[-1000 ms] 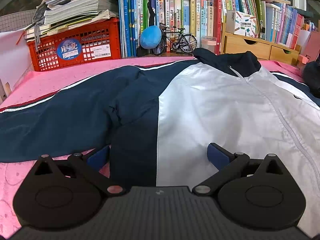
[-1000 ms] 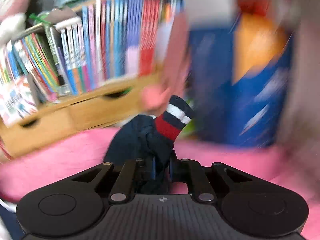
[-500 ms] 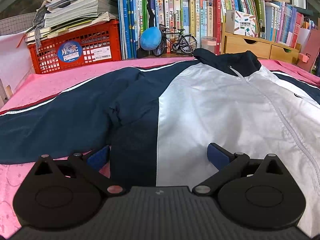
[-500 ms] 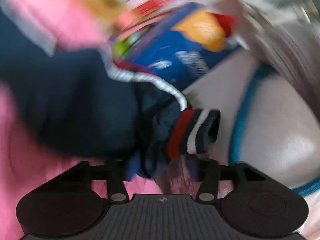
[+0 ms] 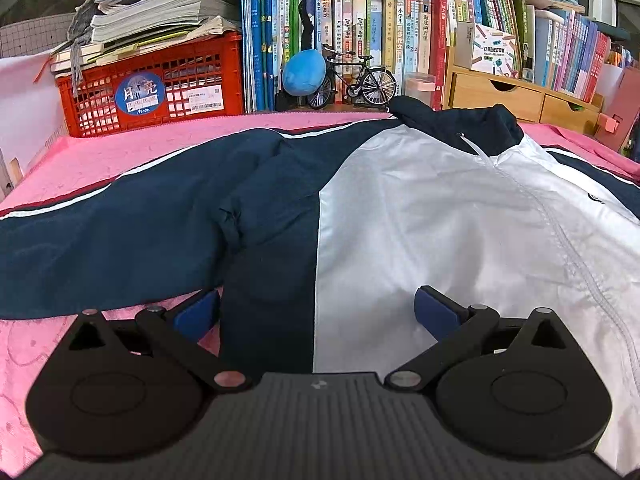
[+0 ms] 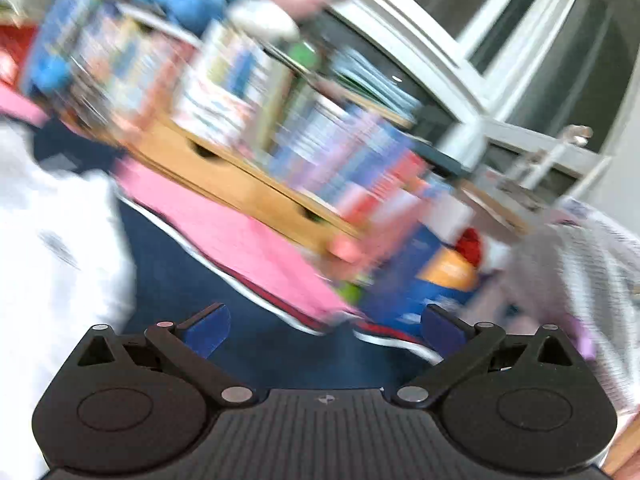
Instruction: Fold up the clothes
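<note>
L gripper: jaws spread wide, nothing between the blue pads. Sits low and level, pointing fwd, w/ both fingers about even in height. R gripper: jaws also spread wide, nothing held, blue pads well apart. R wrist view is heavily blurred and the scene leans hard, so that gripper looks rolled to one side; exact angle can't be told.
</note>
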Motion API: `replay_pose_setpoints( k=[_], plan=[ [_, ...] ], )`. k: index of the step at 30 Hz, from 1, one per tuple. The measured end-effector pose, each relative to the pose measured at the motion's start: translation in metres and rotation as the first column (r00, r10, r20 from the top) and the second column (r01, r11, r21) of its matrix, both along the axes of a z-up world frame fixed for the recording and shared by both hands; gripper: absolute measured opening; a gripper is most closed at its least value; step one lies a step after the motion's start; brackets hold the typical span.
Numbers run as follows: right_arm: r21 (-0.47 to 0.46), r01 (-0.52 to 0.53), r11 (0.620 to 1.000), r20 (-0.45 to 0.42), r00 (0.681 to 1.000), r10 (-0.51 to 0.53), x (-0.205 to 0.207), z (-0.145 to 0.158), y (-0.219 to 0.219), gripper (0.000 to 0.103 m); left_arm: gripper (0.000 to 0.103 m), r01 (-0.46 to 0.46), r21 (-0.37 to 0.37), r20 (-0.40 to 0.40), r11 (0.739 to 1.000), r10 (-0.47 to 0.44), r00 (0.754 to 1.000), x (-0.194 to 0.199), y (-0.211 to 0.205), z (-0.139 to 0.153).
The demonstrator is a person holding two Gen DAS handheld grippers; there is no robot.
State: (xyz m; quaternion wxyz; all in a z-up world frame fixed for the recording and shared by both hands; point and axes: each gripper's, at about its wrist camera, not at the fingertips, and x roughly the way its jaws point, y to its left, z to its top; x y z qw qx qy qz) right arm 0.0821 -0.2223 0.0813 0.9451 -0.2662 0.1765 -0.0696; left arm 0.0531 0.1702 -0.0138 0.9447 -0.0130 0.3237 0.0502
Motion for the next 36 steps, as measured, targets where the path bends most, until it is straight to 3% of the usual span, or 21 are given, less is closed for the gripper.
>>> replay_pose_setpoints(
  k=[2, 5, 9, 13, 17, 20, 23, 25, 26, 28, 31, 34, 36],
  plan=[
    [0.140, -0.112, 0.984, -0.027, 0.993, 0.117, -0.008, -0.001, 0.025, 0.103, 0.103, 0.000, 0.001, 0.000, 1.000, 0.000, 1.000, 0.000, 0.000, 0.000],
    [0.363, -0.242, 0.900, -0.067, 0.956, 0.284, -0.009, -0.007, 0.057, 0.103, 0.103, -0.001, -0.001, 0.001, 1.000, 0.001, 1.000, -0.001, 0.000, 0.000],
    [0.477, -0.269, 0.837, -0.165, 0.908, 0.386, 0.001, -0.032, 0.098, 0.103, 0.103, -0.001, -0.002, 0.002, 1.000, 0.001, 1.000, -0.001, 0.000, 0.000],
    [0.466, -0.250, 0.849, -0.260, 0.879, 0.401, 0.001, -0.058, 0.124, 0.103, 0.103, -0.002, -0.003, 0.002, 1.000, 0.002, 1.000, 0.000, -0.001, 0.000],
    [0.497, -0.200, 0.845, -0.268, 0.890, 0.369, -0.004, -0.062, 0.117, 0.103, 0.103, -0.003, -0.004, 0.003, 1.000, 0.003, 1.000, 0.000, -0.001, -0.001],
    [0.474, -0.126, 0.871, -0.293, 0.910, 0.292, -0.002, -0.065, 0.093, 0.103, 0.103, -0.003, -0.004, 0.003, 1.000, 0.003, 1.000, 0.000, -0.001, -0.001],
    [0.440, 0.049, 0.897, -0.306, 0.947, 0.098, 0.005, -0.067, 0.055, 0.103, 0.103, -0.003, -0.005, 0.004, 1.000, 0.003, 1.000, 0.000, 0.000, -0.001],
    [0.424, 0.217, 0.879, -0.317, 0.945, -0.081, 0.010, -0.064, 0.024, 0.103, 0.103, -0.003, -0.005, 0.003, 1.000, 0.003, 1.000, -0.001, 0.000, -0.001],
    [0.437, 0.255, 0.863, -0.311, 0.943, -0.121, 0.006, -0.059, 0.012, 0.102, 0.103, -0.005, -0.006, 0.000, 1.000, 0.005, 1.000, -0.001, 0.000, -0.001],
    [0.468, 0.215, 0.857, -0.239, 0.965, -0.112, -0.016, -0.044, -0.003, 0.102, 0.103, -0.010, -0.007, -0.007, 1.000, 0.010, 1.000, -0.003, 0.001, 0.000],
    [0.405, 0.108, 0.908, -0.105, 0.992, -0.071, -0.059, -0.021, -0.007, 0.103, 0.103, -0.018, -0.010, -0.018, 1.000, 0.018, 1.000, -0.005, 0.001, 0.001],
    [0.330, -0.013, 0.944, -0.026, 0.999, 0.023, -0.105, -0.006, -0.004, 0.103, 0.103, -0.026, -0.012, -0.044, 1.000, 0.025, 0.999, -0.017, -0.002, 0.004],
    [0.331, -0.092, 0.939, -0.003, 0.995, 0.099, -0.136, -0.001, -0.001, 0.103, 0.103, -0.012, -0.005, -0.070, 1.000, 0.012, 0.998, -0.039, -0.011, 0.010]
  ],
)
